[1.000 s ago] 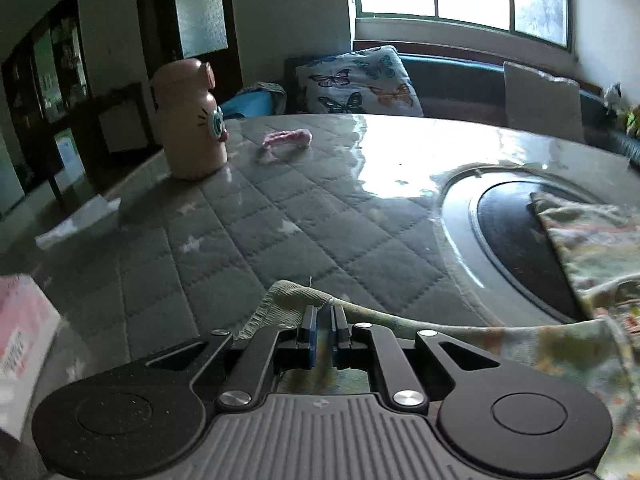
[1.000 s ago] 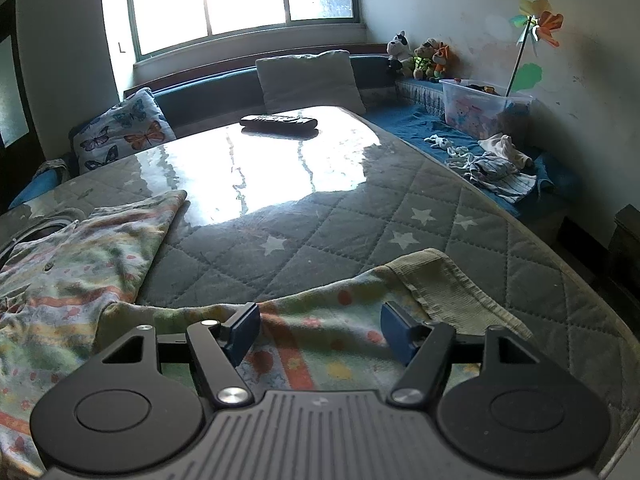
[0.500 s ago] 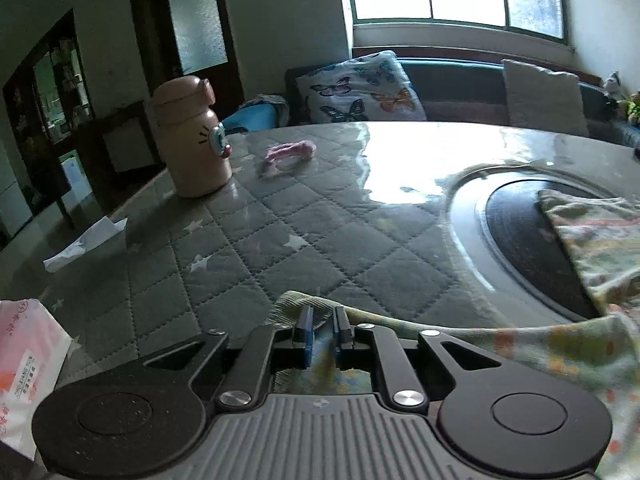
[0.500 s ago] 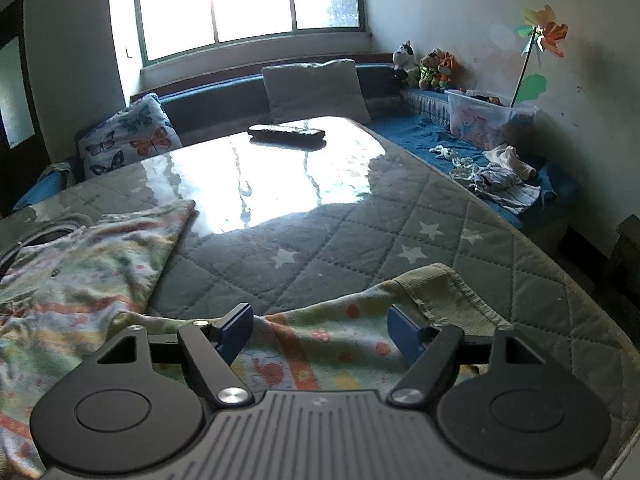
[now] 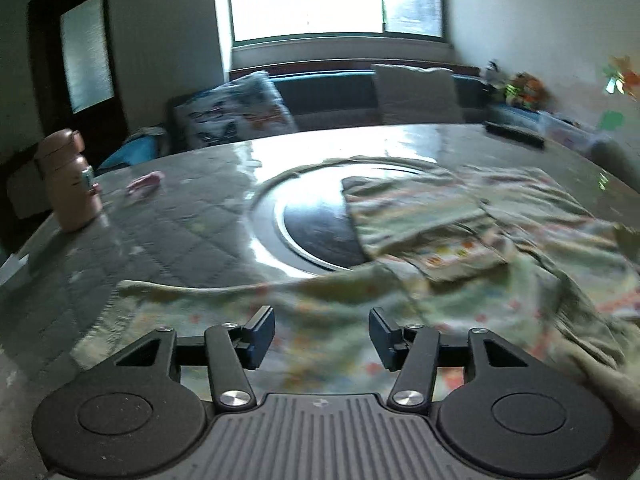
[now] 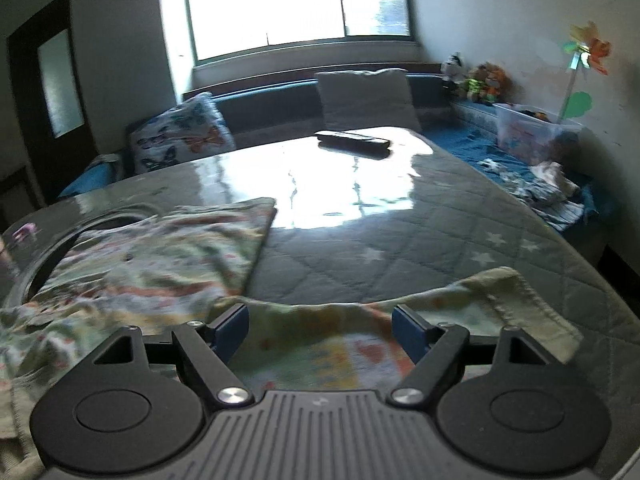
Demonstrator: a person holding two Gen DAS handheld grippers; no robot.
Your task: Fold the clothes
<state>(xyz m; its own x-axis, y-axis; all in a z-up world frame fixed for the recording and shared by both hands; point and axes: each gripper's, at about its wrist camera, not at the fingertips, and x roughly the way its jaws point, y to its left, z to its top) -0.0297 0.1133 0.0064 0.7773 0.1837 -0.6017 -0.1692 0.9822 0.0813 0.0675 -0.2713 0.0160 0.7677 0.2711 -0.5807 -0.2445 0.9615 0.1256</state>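
Note:
A pale printed garment [image 5: 460, 240] lies spread on the quilted table, partly over the round inset plate [image 5: 316, 224]. My left gripper [image 5: 322, 334] is open and empty, just above the garment's near sleeve with its ribbed cuff [image 5: 120, 304] at the left. In the right wrist view the garment [image 6: 152, 264] lies at the left, and its other sleeve with cuff [image 6: 524, 300] lies under my right gripper [image 6: 320, 334], which is open and empty.
A pink bottle [image 5: 70, 184] and a small pink item [image 5: 145, 183] stand at the table's left. A remote control [image 6: 352, 140] lies at the far edge. A bench with cushions [image 6: 362, 98] runs behind; a clothes pile [image 6: 536, 188] lies on the right.
My left gripper has opened and let go of the sleeve cuff, and has swung right and up, now facing the garment. My right gripper stays open and has risen slightly.

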